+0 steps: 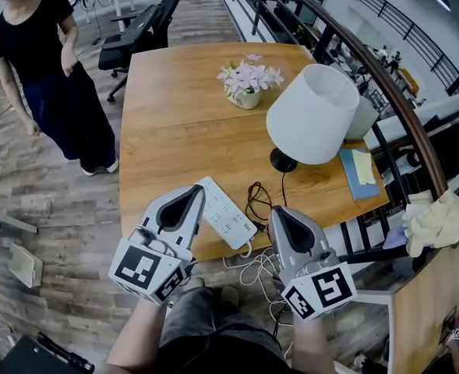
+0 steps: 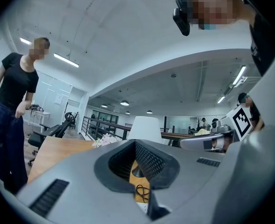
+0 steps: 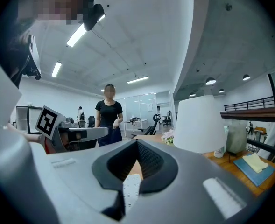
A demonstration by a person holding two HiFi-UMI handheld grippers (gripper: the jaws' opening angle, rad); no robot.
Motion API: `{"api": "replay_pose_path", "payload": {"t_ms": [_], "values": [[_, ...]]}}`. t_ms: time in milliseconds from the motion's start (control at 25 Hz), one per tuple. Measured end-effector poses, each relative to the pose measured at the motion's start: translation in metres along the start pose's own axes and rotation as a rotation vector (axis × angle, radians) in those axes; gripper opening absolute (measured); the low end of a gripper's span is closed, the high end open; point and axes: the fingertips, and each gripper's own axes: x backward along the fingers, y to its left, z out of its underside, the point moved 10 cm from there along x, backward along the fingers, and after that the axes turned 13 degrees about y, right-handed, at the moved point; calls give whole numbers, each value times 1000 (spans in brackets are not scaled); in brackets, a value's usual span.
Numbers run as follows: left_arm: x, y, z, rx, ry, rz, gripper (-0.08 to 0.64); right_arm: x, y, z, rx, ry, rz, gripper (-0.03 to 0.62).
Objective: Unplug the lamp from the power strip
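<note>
**Layout check: table & surrounds**

Table [image 1: 174, 123] sits centre of head view. Power strip [image 1: 226, 212] lies on its near edge, set diag. Left gripper [image 1: 193, 194] is just left of the strip and right gripper [image 1: 279, 213] just right of it, both at the near edge. A coiled cord [image 1: 257, 199] lies on the table btwn strip & lamp [image 1: 312, 116]. Lamp stands on the right half. Flower pot [image 1: 246, 85] stands behind & left of the lamp, approx mid-table. Notebook [image 1: 359, 174] lies right of the lamp base, at the right edge. Chair [image 1: 138, 31] stands beyond the far-left corner. A person [image 1: 47, 70] stands on the floor, left of the table. Railing [image 1: 386, 78] runs along the right side.
</note>
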Motion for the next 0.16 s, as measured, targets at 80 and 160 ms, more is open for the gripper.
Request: {"api": "replay_pose_path", "payload": {"t_ms": [80, 160], "values": [[0, 2, -1, 2, -2, 1, -5, -3, 0, 0, -22, -10, -23, 7], [0, 5, -2, 9, -3, 4, -5, -6, 1, 0, -49, -20, -47, 7]]}}
